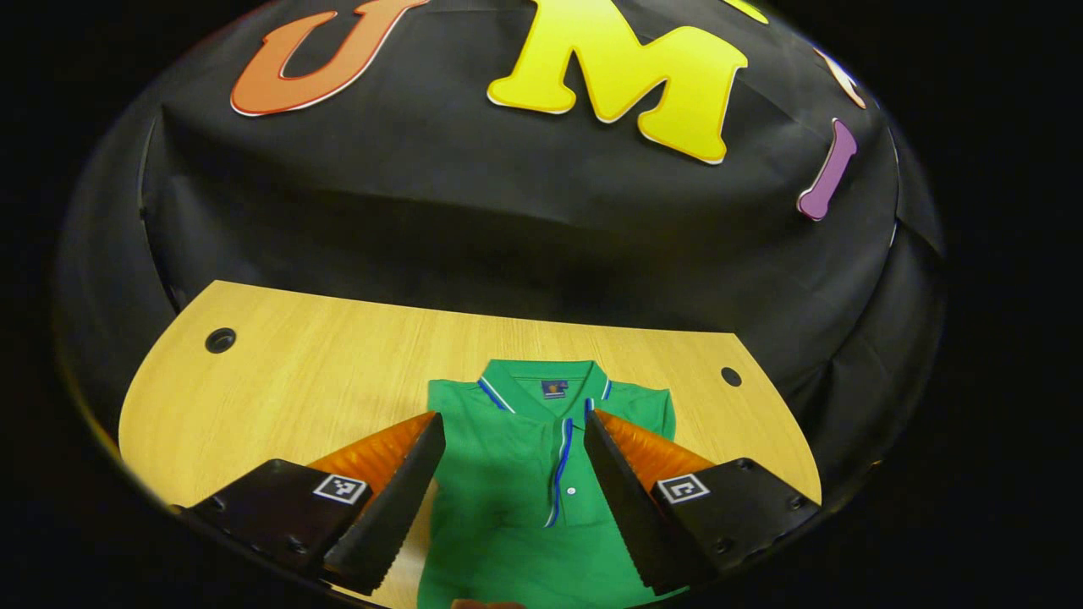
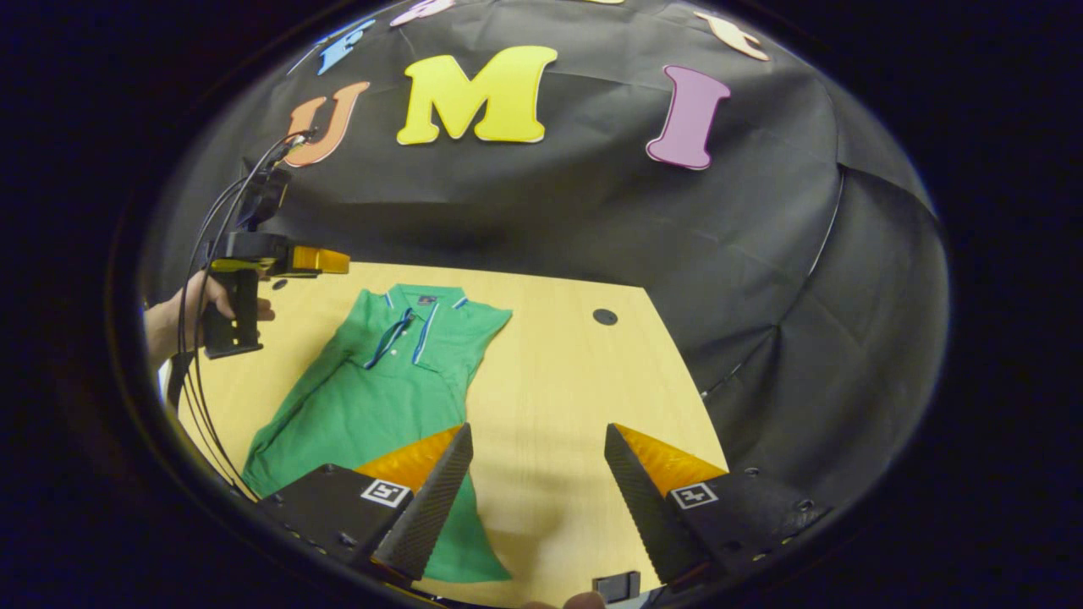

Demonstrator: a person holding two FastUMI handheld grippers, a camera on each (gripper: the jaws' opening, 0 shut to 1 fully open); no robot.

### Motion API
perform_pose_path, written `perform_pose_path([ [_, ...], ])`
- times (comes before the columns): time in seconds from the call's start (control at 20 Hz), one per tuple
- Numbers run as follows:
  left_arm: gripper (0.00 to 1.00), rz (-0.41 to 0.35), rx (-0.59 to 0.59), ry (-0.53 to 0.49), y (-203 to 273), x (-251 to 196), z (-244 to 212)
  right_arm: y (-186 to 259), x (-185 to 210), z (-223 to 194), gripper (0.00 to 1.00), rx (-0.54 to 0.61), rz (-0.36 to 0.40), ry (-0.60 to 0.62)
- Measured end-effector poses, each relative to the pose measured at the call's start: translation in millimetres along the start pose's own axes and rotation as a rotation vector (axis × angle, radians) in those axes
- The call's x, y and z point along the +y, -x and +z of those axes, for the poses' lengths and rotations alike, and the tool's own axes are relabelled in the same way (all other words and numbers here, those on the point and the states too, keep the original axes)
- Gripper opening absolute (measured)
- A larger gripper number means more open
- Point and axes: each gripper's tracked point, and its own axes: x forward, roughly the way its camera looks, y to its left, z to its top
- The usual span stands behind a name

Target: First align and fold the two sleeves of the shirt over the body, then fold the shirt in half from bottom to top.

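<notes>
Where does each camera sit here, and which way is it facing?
Left gripper view: rides the left gripper, above the green shirt, looking along it toward the collar and booth wall; its own open fingers frame the placket.
Right gripper view: rides the right gripper, at the shirt's right side, over bare table; its own fingers are open, and farther off a hand holds the left gripper.
Shared: the shirt, the wooden table and the wall.
</notes>
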Motion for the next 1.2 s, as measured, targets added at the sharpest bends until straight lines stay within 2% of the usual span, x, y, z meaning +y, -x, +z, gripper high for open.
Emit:
perform_pose_path([
  [0.35, 1.0, 0.098, -0.016, 0.012, 75, 41, -31, 1, 25, -9, 0.96, -0.006, 0.084, 0.001],
  [0.65, 1.0, 0.167, 0.022, 0.001, 139, 70, -88, 6, 26, -34, 0.95, 0.023, 0.119, 0.025],
  [0.7, 1.0, 0.17, 0.04, 0.014, 149, 71, -101, 5, 27, -41, 0.98, 0.037, 0.129, 0.022],
  [0.8, 1.0, 0.166, 0.078, 0.022, 167, 72, -127, 5, 27, -62, 0.96, 0.09, 0.143, 0.037],
  [1.2, 1.0, 0.123, 0.296, -0.032, 219, 78, -230, 17, 23, -125, 0.96, 0.247, 0.146, 0.06],
])
